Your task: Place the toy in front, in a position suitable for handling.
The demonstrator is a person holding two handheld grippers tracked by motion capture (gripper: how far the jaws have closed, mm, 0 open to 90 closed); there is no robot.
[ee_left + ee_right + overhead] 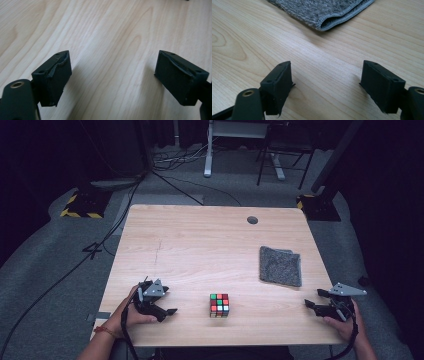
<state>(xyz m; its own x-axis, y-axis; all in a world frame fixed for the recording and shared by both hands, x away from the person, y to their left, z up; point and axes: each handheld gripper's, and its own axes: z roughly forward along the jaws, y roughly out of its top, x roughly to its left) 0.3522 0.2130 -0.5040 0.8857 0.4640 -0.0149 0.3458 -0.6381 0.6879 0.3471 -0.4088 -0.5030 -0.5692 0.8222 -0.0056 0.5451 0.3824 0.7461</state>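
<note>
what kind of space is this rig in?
Probably a lab or recording studio, not a home: a bare wooden table on grey carpet, cables trailing across the floor, and hazard-striped stand bases against dark surroundings.

1 high cam looks down the table (210, 245); 2 gripper cams skim close above that same wood.

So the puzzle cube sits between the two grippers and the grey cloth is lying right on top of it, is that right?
Not quite. The puzzle cube does sit between the left gripper and right gripper, but the grey cloth lies flat on the table, apart from it, as the high view shows.
</note>
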